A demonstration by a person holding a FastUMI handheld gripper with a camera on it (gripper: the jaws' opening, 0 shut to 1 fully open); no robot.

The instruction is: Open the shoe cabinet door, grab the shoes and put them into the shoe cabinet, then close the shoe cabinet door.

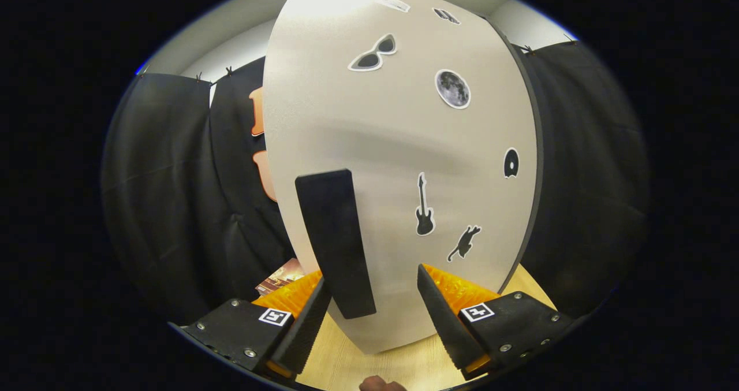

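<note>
**Gripper spread in front of a closed shoe cabinet door**

At the far left of the frame, dark booth cloth is seen hanging in folds. In the lower left, a small part of a printed card or booklet is glimpsed on the table; what it carries cannot be made out.

The middle of the frame is taken up by the shoe cabinet door, a pale, matte panel standing upright, its long axis running top to bottom and its face turned toward the camera. A dark bar handle is mounted low on its left side, also running vertically with a slight lean. The lower end of the handle lies between the fingers, close to the left one.

The gripper is held open, its fingers spread apart and pressing on nothing.

Stickers are scattered to the right on the door: sunglasses, a moon, a guitar, a cat and a disc. Two more at the top are too distorted to identify.

A light wooden table is seen beneath. The cabinet's interior is hidden behind the door.
</note>
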